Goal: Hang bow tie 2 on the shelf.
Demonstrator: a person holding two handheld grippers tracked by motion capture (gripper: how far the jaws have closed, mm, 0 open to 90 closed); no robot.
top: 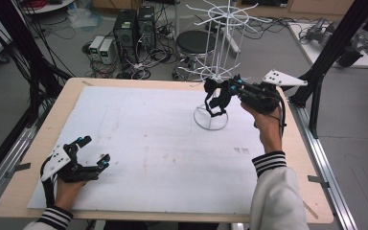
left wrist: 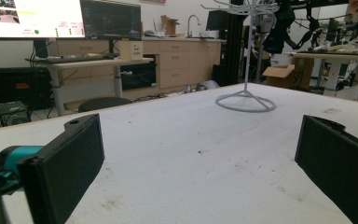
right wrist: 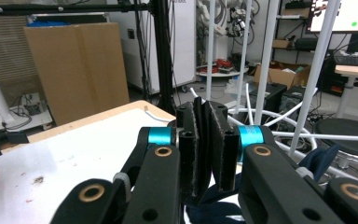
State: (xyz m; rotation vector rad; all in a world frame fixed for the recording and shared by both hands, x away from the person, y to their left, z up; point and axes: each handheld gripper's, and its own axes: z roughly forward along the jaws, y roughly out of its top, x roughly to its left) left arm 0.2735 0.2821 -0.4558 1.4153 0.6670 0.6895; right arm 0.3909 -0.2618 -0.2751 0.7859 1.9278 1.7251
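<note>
Meanwhile, a dark strap is pinched between the pressed-together jaws of the right gripper beside the white wire rack; the left gripper is held spread above the table.

Rack far right on table; left gripper near-left.

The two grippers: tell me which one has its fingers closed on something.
The right gripper, held up beside the white wire rack, is pinching a dark strap. The left gripper rests open over the table, holding nothing.
</note>
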